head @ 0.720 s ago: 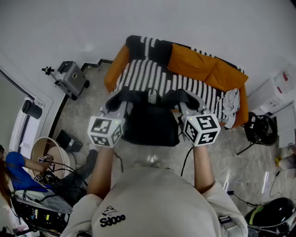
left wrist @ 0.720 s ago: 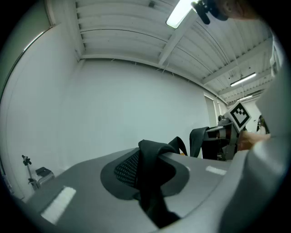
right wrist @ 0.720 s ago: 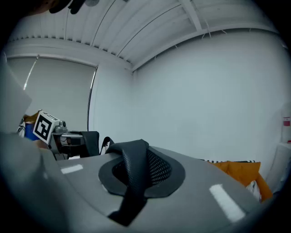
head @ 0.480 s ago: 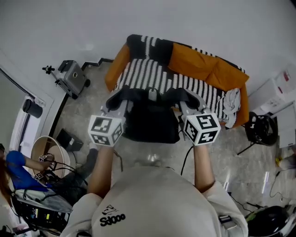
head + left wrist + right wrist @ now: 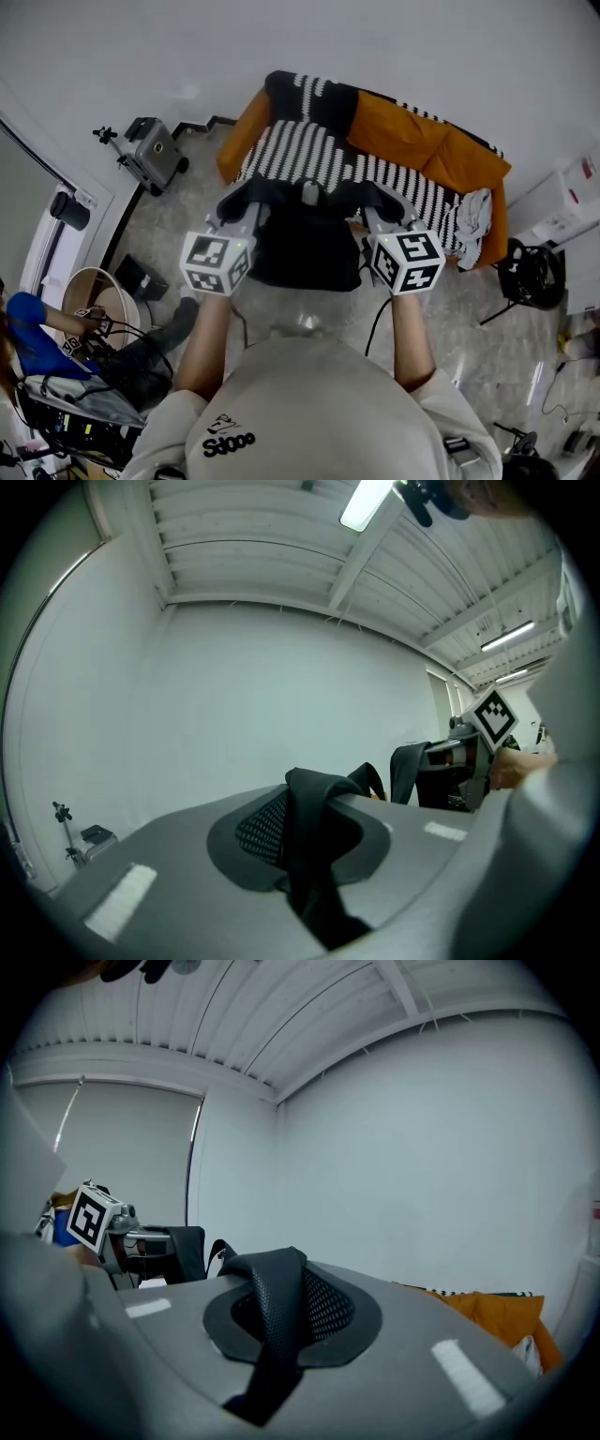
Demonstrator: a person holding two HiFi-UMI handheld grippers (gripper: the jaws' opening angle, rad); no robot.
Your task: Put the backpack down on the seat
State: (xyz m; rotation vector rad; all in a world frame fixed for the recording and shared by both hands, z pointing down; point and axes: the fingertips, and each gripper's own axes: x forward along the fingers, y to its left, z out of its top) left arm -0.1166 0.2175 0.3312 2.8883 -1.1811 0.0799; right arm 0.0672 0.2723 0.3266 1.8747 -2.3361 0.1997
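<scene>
A black backpack (image 5: 305, 248) hangs between my two grippers, in the air in front of the sofa. In the head view my left gripper (image 5: 238, 201) is shut on the backpack's left shoulder strap and my right gripper (image 5: 386, 201) on its right strap. In the left gripper view the black mesh strap (image 5: 305, 808) runs down through the left gripper (image 5: 311, 892). The right gripper view has the other strap (image 5: 278, 1312) pinched in the right gripper (image 5: 270, 1377). The sofa's seat (image 5: 309, 155), under a black-and-white striped cover, lies just beyond the backpack.
The orange sofa (image 5: 412, 136) stands against the white wall, a white cloth (image 5: 472, 214) on its right end. A grey wheeled case (image 5: 155, 155) is at its left, a black stand (image 5: 532, 277) at its right. A round tub (image 5: 94, 300), cables and a person in blue (image 5: 28, 333) are at my left.
Both grippers keep their hold and the backpack hangs as before. The head view has shifted slightly, so the sofa and the floor things sit a little differently in it.
</scene>
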